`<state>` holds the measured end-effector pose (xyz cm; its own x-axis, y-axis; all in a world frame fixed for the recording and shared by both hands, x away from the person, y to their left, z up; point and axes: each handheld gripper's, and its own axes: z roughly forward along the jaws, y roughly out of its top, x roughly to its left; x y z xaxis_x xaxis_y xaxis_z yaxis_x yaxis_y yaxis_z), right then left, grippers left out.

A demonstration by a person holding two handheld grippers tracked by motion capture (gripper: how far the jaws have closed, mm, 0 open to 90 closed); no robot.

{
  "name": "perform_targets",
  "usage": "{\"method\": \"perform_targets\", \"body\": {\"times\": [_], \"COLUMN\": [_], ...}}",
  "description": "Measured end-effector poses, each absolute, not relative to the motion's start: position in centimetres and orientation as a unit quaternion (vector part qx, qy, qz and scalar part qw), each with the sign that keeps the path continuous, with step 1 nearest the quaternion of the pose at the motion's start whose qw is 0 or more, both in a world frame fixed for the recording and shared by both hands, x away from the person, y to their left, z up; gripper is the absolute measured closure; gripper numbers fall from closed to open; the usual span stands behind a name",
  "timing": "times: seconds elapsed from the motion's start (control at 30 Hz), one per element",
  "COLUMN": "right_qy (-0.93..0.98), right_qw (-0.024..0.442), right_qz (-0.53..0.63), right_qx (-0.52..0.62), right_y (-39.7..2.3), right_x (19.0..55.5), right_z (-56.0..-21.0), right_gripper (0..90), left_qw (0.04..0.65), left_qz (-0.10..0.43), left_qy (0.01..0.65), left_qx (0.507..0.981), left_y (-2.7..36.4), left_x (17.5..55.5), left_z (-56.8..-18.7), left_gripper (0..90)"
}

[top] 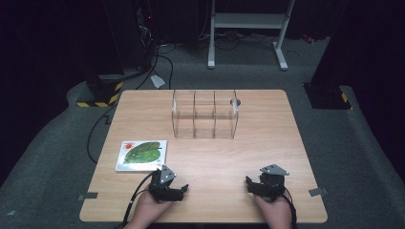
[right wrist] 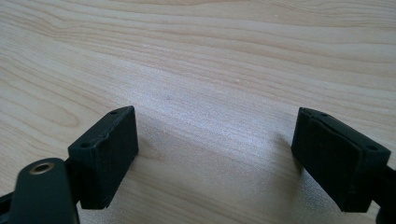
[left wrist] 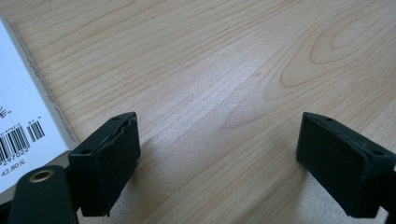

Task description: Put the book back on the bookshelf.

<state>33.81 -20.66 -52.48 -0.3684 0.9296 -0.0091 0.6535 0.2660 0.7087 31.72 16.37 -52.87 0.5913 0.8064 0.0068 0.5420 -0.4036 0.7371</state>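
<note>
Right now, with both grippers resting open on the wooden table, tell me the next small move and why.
Probably swing the left gripper toward the flat green-leaf picture book: its jaws stand open and empty, and the book lies just beside it, short of the clear plastic divided rack.

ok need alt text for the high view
A person's two open grippers, left gripper and right gripper, rest at a wooden table's near edge. A picture book lies beside the left one; a clear divided organizer stands farther back.
</note>
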Motion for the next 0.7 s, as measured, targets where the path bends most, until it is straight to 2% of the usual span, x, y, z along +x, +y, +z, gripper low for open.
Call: {"method": "perform_targets", "body": {"times": [0.7], "right_qy": [0.765], "right_qw": [0.219], "right_qz": [0.314], "right_qx": [0.517], "right_y": [-20.69], "right_x": [33.8], "right_z": [-52.46], "right_gripper": [14.7], "left_qw": [0.355], "left_qz": [0.182], "left_qy": [0.407], "left_qx": [0.822], "left_y": [16.56], "left_x": [31.71], "left_z": [-52.72], "left_gripper": [15.2]}}
